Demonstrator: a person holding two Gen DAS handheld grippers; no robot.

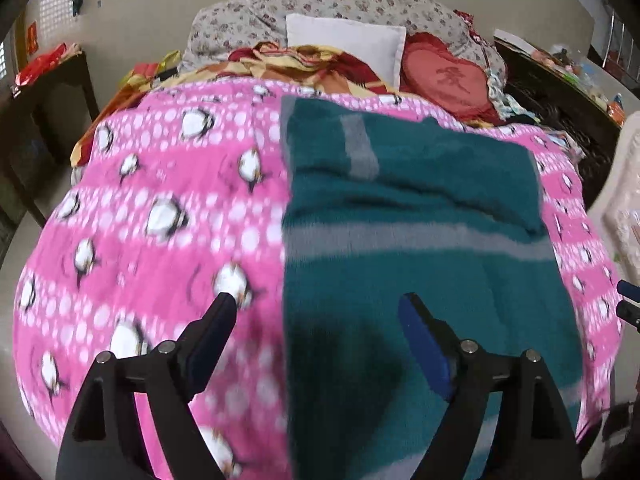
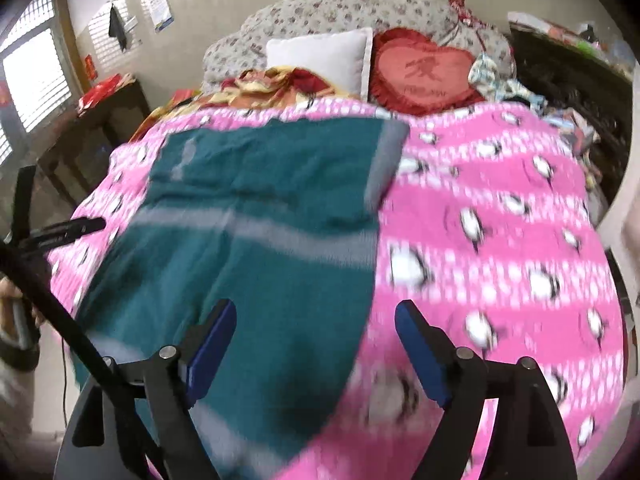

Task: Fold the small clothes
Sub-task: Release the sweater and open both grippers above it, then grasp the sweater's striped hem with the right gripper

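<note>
Left wrist view shows the left gripper (image 1: 318,304) with its fingers spread wide and nothing between them, hovering over the left edge of the teal towel (image 1: 408,216). That towel lies on the pink blanket (image 1: 160,208), its far part already doubled over. The right gripper (image 2: 316,312) is likewise wide and empty, above the towel's right edge. Both views are blurred, so a pinch made now could miss the hem or catch the blanket beneath and drag it along. The doubled layer may also slide askew if only one corner is taken. Beyond lie a white pillow (image 1: 346,40), a heart cushion (image 2: 426,72) and a heap of cloth (image 1: 296,60), all well apart from the towel; nothing blocks either gripper.
</note>
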